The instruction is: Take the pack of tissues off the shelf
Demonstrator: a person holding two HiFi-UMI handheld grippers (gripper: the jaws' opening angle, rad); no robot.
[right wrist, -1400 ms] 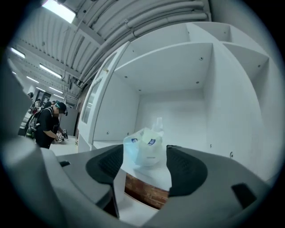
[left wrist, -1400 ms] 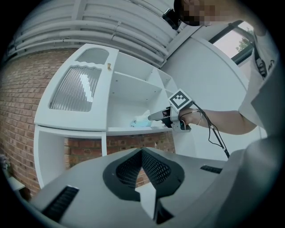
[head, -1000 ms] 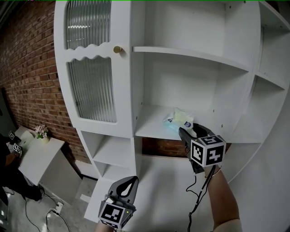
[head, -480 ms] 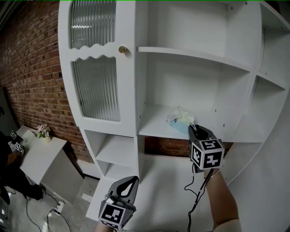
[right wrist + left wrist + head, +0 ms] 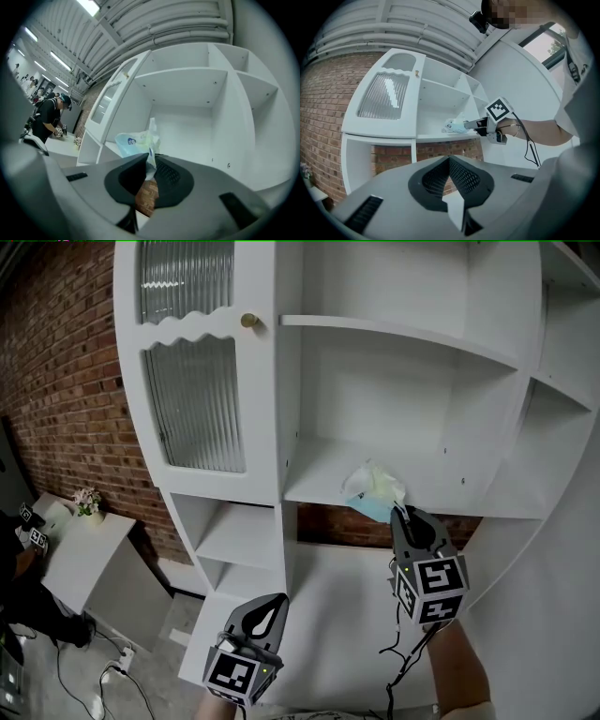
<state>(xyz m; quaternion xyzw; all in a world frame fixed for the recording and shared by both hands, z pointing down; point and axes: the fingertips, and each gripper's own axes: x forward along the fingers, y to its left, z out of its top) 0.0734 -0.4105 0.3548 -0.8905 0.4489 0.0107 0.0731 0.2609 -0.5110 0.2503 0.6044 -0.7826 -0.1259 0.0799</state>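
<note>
Versus a second ago: right gripper (image 5: 401,512) drawn back and lower in the head view, jaws gone from wide apart to nearly together. Closing now, with the thin wrapper flap of the pack of tissues (image 5: 373,491) pinched between them. Confirmed in the right gripper view: flap caught in the jaws, rest of the pack sticking up just past the tips. Pack now bunched and tilted instead of lying flat, at the front edge of the middle shelf (image 5: 314,486) of the white cabinet. Can't tell whether lifted clear of the board or resting on it. Left gripper (image 5: 277,600) low, well apart from the shelf, jaws together at the tips, nothing between them. Off to the left: ribbed-glass door (image 5: 192,399), brick wall (image 5: 56,381), small white surface (image 5: 80,554) with a flower pot (image 5: 87,503).
</note>
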